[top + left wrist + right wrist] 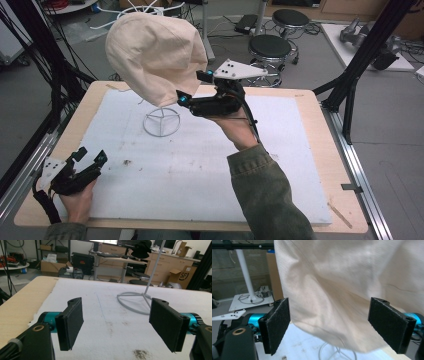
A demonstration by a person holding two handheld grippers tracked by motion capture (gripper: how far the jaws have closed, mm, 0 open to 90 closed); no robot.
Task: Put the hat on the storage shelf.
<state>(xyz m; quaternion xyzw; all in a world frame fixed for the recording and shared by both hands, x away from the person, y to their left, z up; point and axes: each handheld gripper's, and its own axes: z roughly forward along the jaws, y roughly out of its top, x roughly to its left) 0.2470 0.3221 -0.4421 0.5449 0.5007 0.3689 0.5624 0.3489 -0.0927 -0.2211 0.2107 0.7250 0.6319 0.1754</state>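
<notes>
While idle at the table's near-left corner, left gripper (pixel 85 160) rests with jaws apart; cream cloth hat (pixel 155 57) sits draped on wire stand (pixel 161 121) — right gripper (pixel 192 89), jaws spread, lined up at its lower edge, seemingly to grasp.

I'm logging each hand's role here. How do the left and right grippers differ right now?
The left gripper sits low at the table's near-left corner; the right gripper is raised by the cream fabric cover on the wire stand. Left faces bare white mat; right faces cloth. Both are open.
</notes>
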